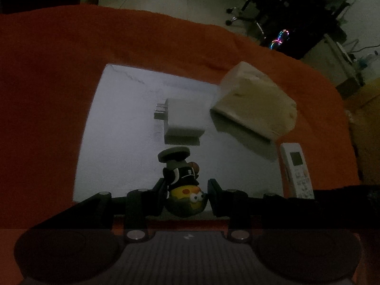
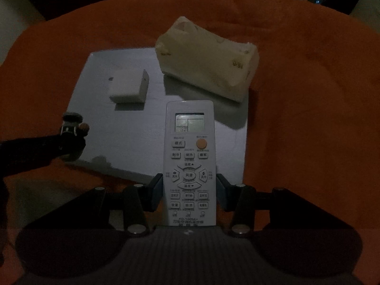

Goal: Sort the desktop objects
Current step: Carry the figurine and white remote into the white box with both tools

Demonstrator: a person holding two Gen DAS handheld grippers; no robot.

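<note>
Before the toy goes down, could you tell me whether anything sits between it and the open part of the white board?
Nothing visible does: the toy is over bare white board; the charger lies farther ahead.

— How did the left hand-held gripper [image 1: 186, 193] sit?
— Low and level, its jaws closed against a small figure [image 1: 182, 185] between them.
— And the right hand-held gripper [image 2: 189, 190]?
— Level too, its jaws pressed on both long sides of a remote [image 2: 189, 163].
</note>
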